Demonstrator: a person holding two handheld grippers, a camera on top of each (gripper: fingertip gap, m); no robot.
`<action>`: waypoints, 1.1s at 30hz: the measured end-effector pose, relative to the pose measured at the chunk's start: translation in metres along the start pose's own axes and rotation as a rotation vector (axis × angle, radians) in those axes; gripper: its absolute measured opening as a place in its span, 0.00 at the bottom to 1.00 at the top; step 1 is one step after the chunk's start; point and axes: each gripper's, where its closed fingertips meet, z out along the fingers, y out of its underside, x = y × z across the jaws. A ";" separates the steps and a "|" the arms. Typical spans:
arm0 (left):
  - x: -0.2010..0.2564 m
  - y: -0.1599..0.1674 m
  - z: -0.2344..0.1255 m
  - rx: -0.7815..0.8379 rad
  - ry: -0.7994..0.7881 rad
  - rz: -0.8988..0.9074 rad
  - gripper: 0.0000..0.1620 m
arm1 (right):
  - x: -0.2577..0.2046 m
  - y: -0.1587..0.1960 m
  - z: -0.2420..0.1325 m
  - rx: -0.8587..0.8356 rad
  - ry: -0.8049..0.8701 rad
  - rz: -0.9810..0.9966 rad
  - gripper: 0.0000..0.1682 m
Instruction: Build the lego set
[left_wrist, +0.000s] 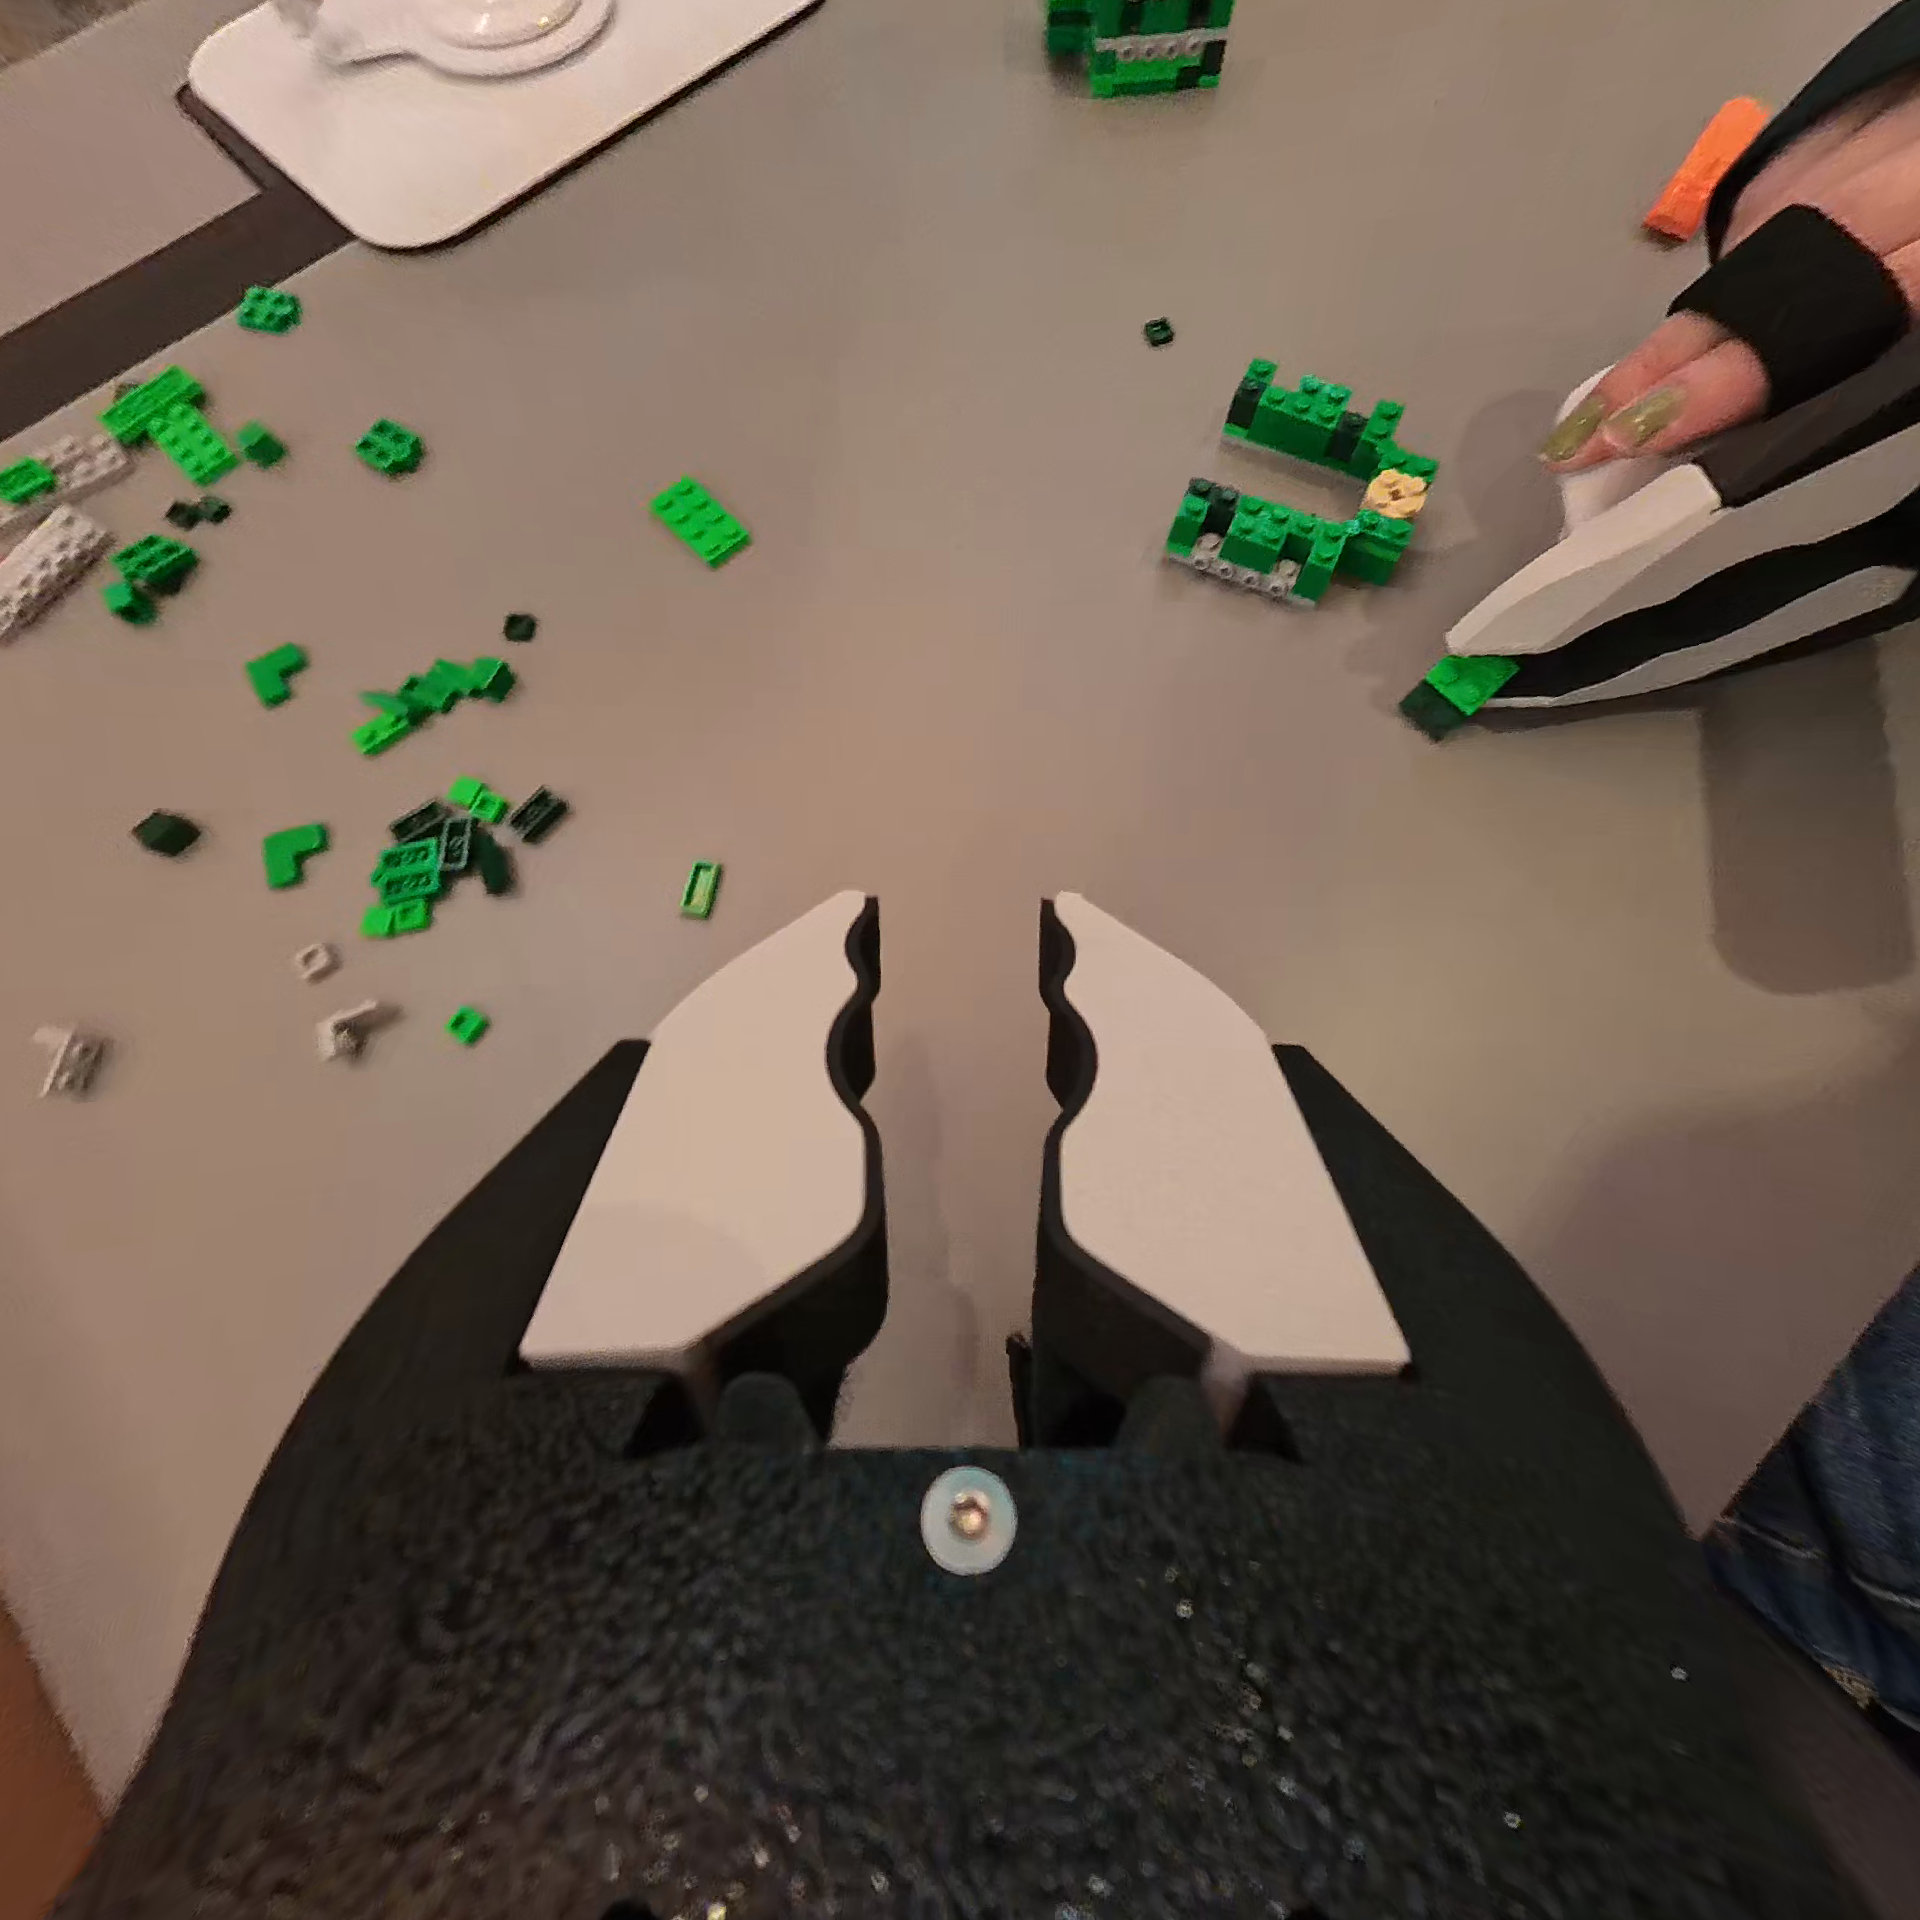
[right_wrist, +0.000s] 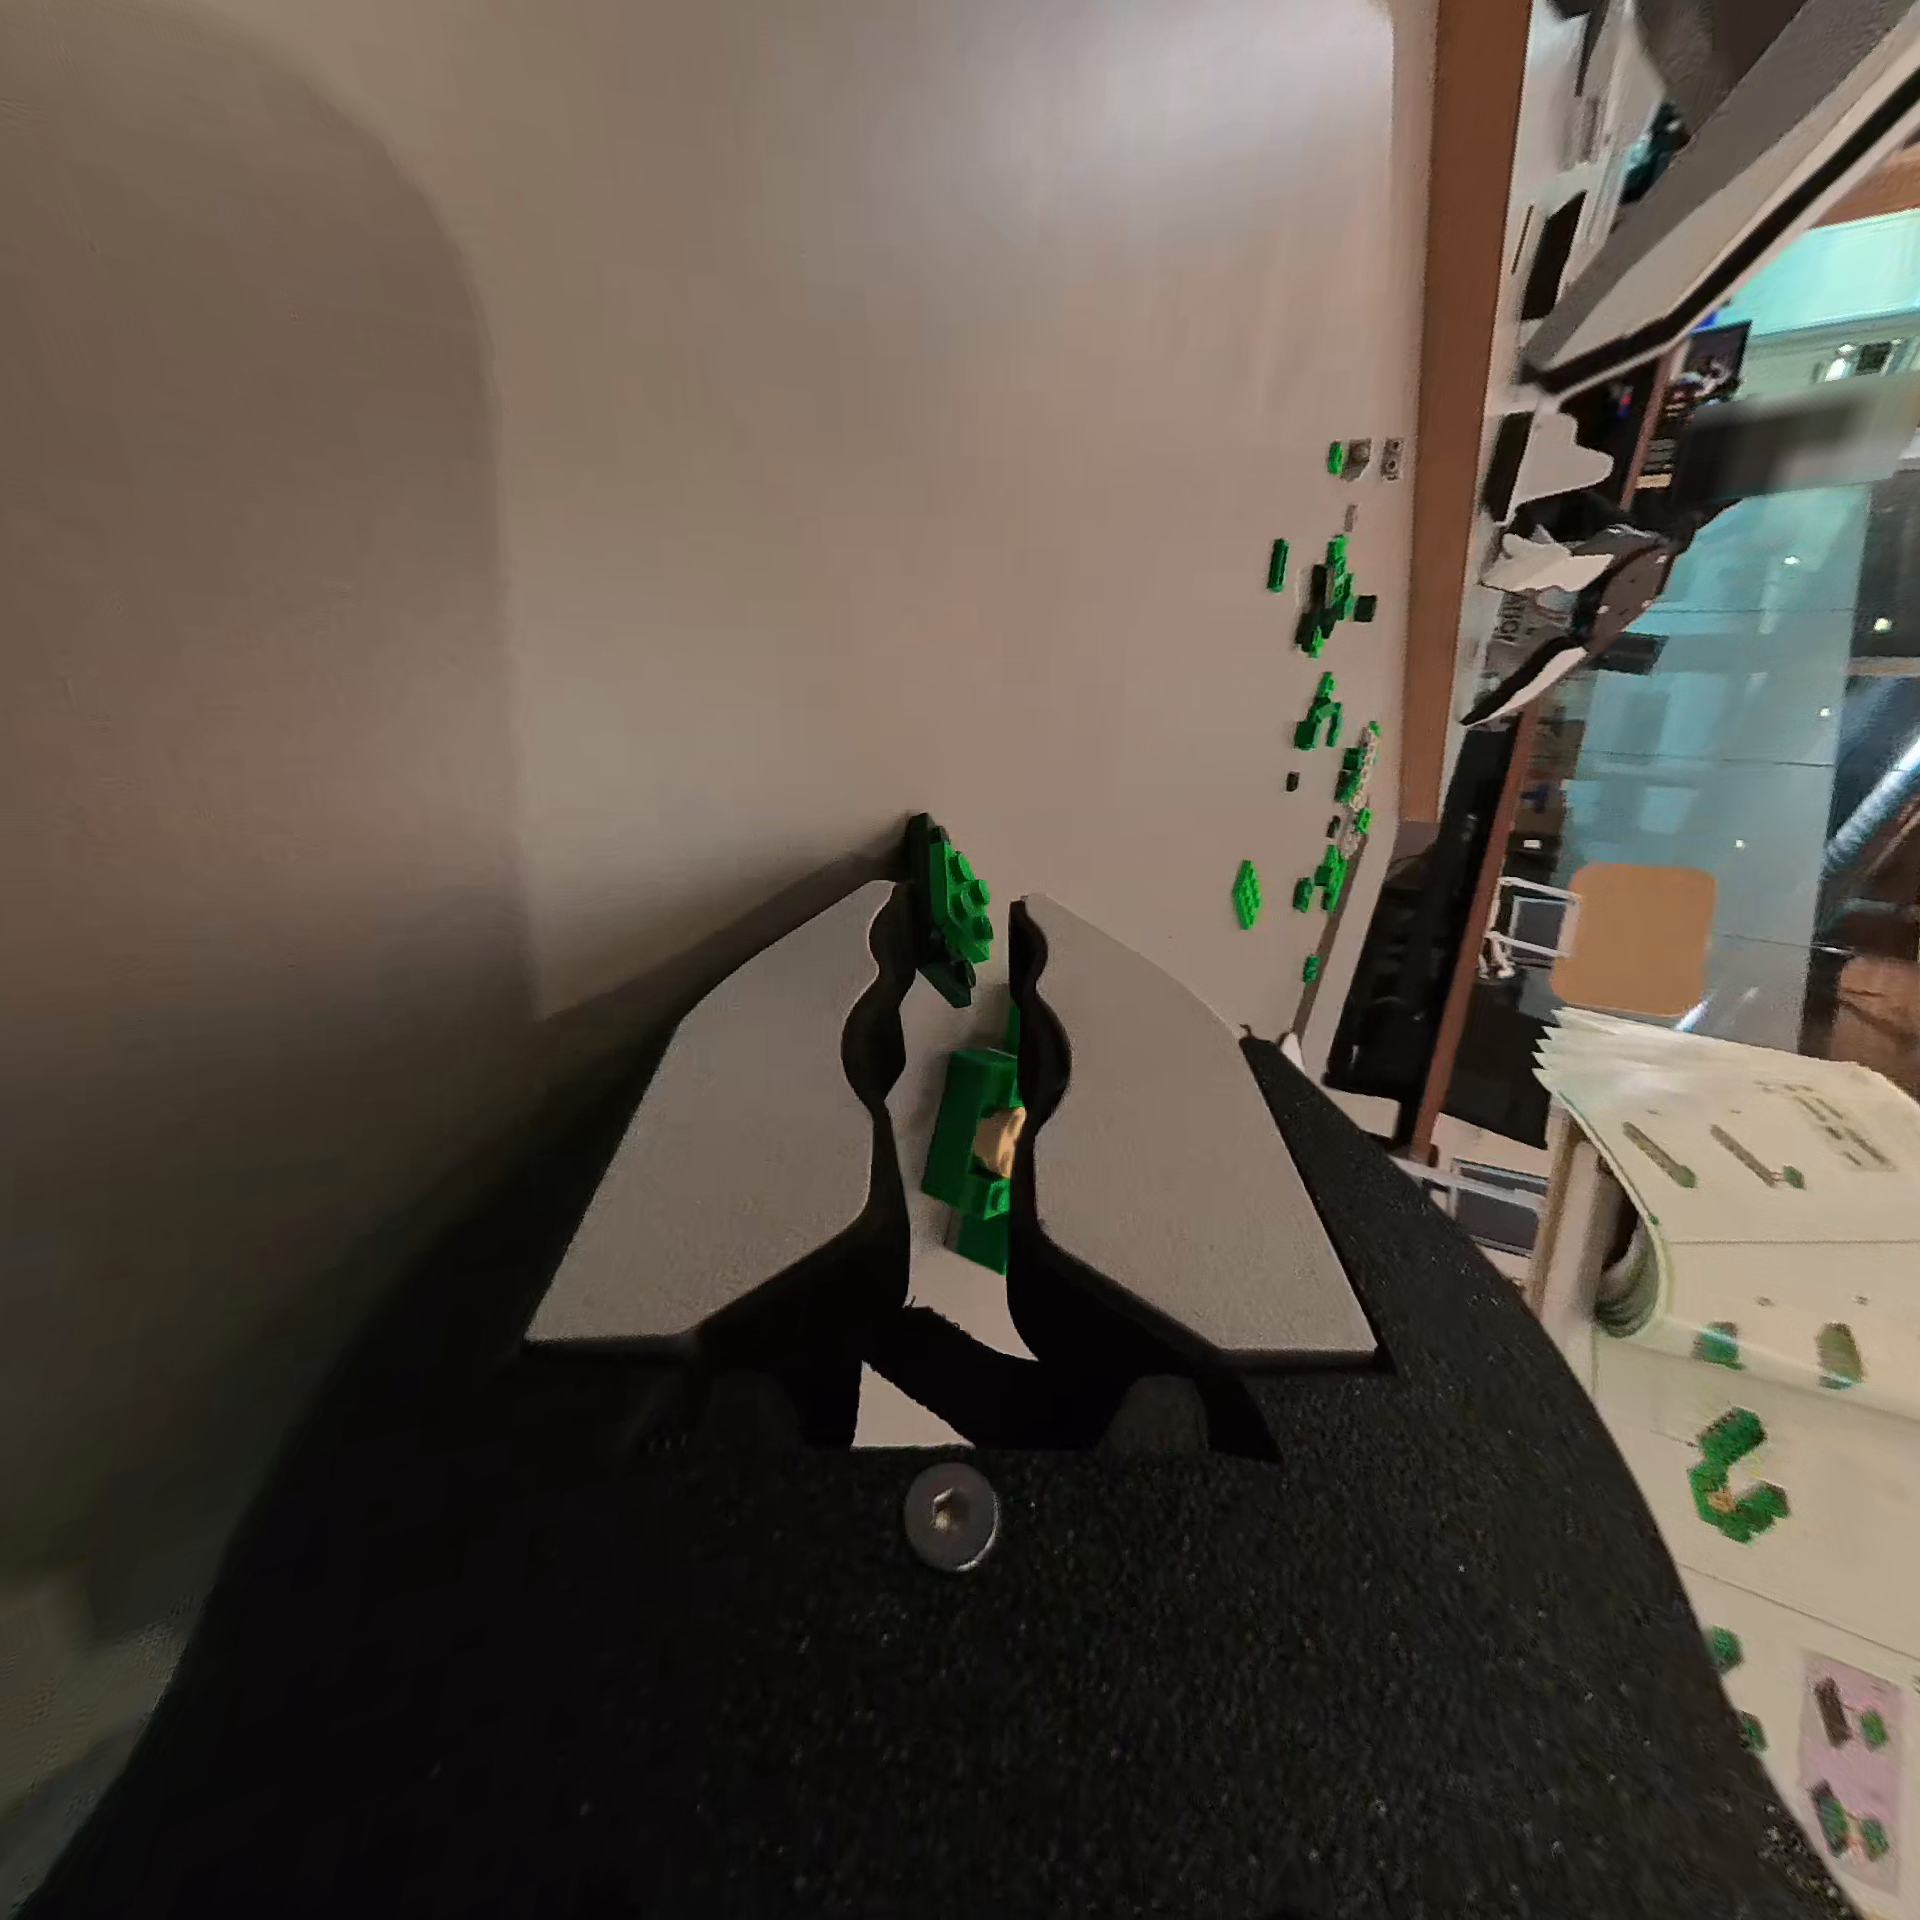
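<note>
Two hand-held grippers noted: right hand-held gripper (left_wrist: 1455, 691) clamps a small green plate stack (left_wrist: 1460, 686) near the U-shaped assembly (left_wrist: 1304, 488) on the counter (left_wrist: 935, 675); left hand-held gripper (left_wrist: 958, 914) gapes empty. Judged next: seat the stack onto the assembly.

Two grippers: left gripper (left_wrist: 959, 914), right gripper (left_wrist: 1455, 675). Two green assemblies: one U-shaped build (left_wrist: 1304, 488) near the right gripper, one block (left_wrist: 1138, 47) beyond it. One orange piece (left_wrist: 1704, 171). One white mat (left_wrist: 457, 125). Loose bricks: too many to count.
</note>
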 end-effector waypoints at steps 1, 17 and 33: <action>-0.003 0.002 -0.005 0.001 -0.010 -0.013 0.18 | -0.001 0.000 -0.001 0.000 -0.011 0.005 0.10; -0.019 0.018 -0.014 -0.037 -0.069 -0.112 0.15 | 0.001 0.011 -0.023 0.025 -0.033 0.202 0.29; -0.073 0.016 0.004 -0.074 -0.289 -0.105 0.22 | 0.042 0.013 -0.044 0.361 0.111 0.724 0.26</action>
